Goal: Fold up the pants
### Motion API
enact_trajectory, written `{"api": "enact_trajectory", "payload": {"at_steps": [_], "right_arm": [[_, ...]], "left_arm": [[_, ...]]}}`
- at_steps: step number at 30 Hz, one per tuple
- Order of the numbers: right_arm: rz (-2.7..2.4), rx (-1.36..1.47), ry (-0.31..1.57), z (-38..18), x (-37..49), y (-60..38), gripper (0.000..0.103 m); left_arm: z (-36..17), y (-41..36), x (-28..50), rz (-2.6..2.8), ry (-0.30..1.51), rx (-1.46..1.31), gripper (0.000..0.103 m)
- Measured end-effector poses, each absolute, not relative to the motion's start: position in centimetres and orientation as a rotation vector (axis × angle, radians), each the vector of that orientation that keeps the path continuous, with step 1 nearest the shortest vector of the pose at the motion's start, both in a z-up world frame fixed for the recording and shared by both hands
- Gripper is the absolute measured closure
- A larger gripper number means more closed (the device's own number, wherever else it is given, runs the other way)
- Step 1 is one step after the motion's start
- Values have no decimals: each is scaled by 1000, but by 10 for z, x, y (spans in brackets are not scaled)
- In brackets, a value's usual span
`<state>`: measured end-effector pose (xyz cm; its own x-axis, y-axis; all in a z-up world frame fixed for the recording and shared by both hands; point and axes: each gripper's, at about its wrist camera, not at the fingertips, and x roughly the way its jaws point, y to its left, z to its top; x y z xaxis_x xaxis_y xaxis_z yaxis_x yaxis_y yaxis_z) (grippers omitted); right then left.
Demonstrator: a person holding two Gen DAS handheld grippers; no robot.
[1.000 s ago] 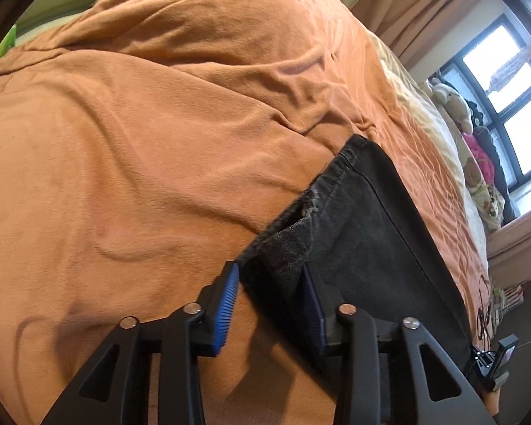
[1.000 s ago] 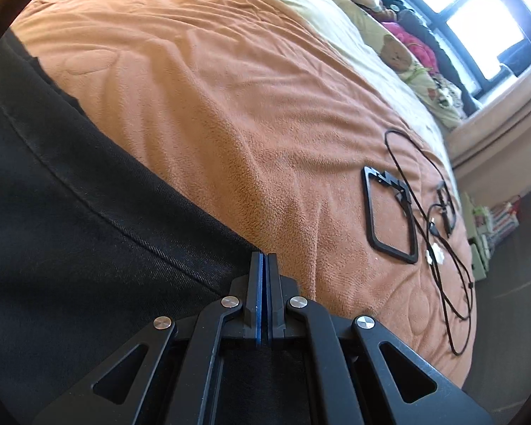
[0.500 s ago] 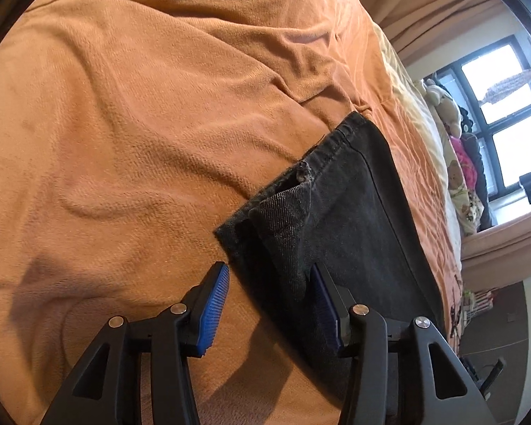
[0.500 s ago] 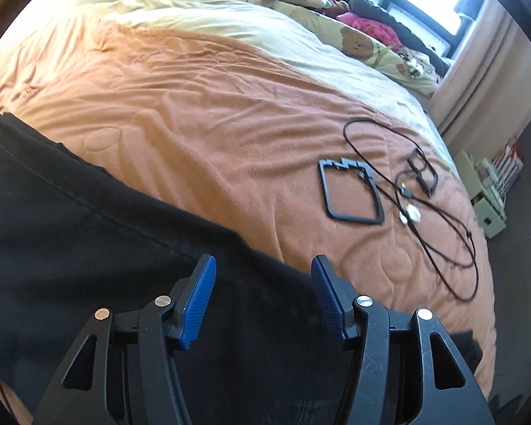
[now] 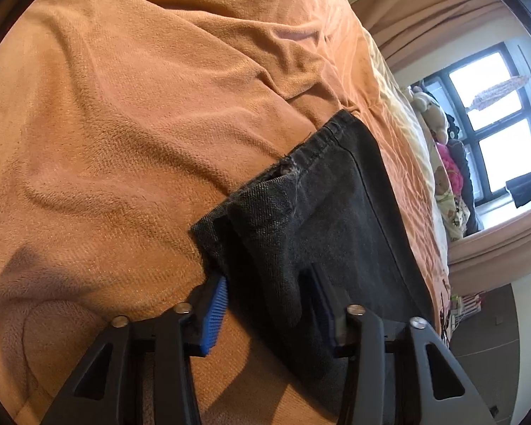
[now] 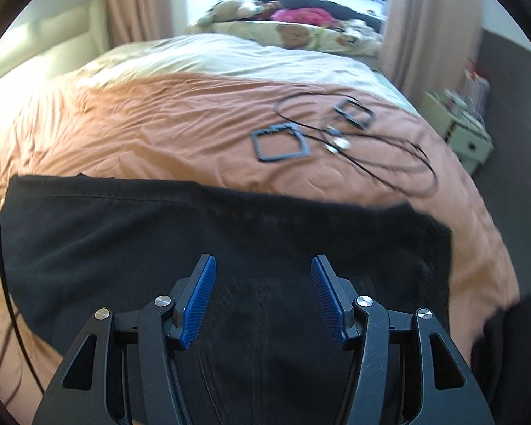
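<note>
Closing at lower centre: left gripper [image 5: 265,304], a raised fold at the pants [image 5: 336,205] corner between the jaws, pads not yet pressing. Could pinch only the top layer, or snag the orange blanket [image 5: 124,124] beneath, since both are soft and lie together. Right gripper [image 6: 263,290] half open over the dark cloth, holding nothing. Denim coarse, frayed at the hem; blanket fleecy, rumpled. Farther up right, thin cables [image 6: 389,156] and a square black frame [image 6: 281,143].
</note>
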<state>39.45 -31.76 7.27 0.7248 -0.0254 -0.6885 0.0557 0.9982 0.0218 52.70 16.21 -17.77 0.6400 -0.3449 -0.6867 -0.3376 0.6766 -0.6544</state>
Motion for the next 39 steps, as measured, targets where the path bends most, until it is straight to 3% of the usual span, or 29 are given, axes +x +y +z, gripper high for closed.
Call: {"api": "enact_trajectory", "payload": {"at_steps": [1, 2, 4, 15, 19, 33, 39], "right_arm": [[-59, 68, 760, 70, 383, -326, 48], [-74, 98, 762, 66, 372, -336, 48], [-102, 151, 767, 58, 353, -354, 48], [-218, 347, 761, 28, 292, -406, 48], [-247, 420, 740, 17, 273, -417, 33], [-249, 744, 726, -45, 266, -474, 33], [-205, 849, 628, -58, 283, -493, 35]], "left_arm": [[-179, 163, 528, -3, 908, -857, 85], [-181, 165, 530, -6, 912, -861, 94], [-179, 165, 531, -2, 905, -854, 97], [-135, 159, 531, 11, 813, -761, 99], [-120, 158, 533, 5, 787, -746, 99], [-99, 147, 541, 46, 784, -686, 99], [-94, 145, 546, 60, 787, -671, 99]]}}
